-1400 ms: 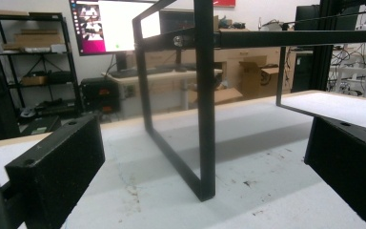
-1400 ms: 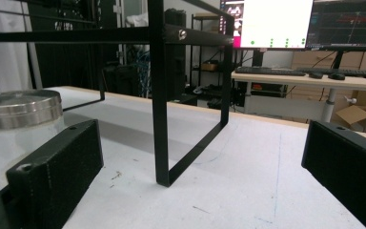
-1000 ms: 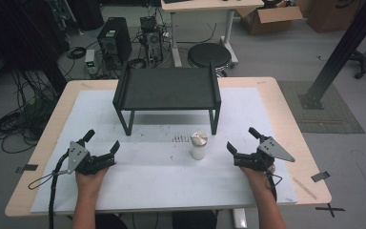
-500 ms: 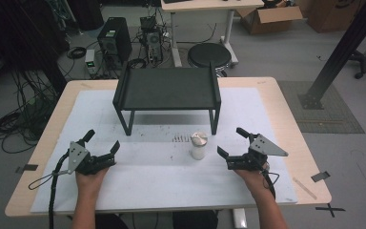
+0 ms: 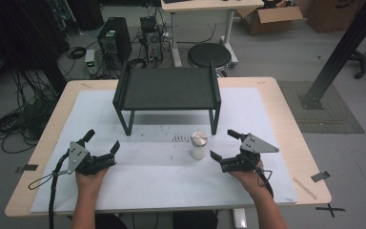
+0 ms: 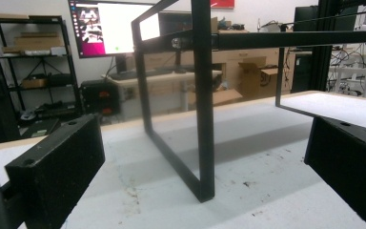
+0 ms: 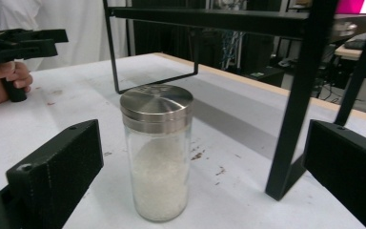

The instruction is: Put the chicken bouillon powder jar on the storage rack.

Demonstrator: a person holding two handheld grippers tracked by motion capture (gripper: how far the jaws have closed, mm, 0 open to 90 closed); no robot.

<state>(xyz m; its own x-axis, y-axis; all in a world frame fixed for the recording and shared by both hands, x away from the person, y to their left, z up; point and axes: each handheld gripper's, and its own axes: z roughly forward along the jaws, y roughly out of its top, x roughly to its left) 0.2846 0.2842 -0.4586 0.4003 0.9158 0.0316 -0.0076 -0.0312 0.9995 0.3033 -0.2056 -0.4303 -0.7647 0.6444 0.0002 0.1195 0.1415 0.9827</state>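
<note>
Right tool (image 5: pixel 223 149) is holding its jaws wide apart, just beside one glass shaker (image 5: pixel 198 145); left tool (image 5: pixel 102 148) is likewise gaping, well apart from it. Shaker is standing upright, long axis vertical, steel cap up, on the white mat (image 5: pixel 162 171) before one black metal rack (image 5: pixel 167 90). Wooden surface (image 5: pixel 286 119) is sitting in a lab with one stool (image 5: pixel 209 55), computers and cardboard boxes.

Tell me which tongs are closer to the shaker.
The right tongs: open, aimed at the shaker just beside them. The left tongs sit far across the table.
</note>
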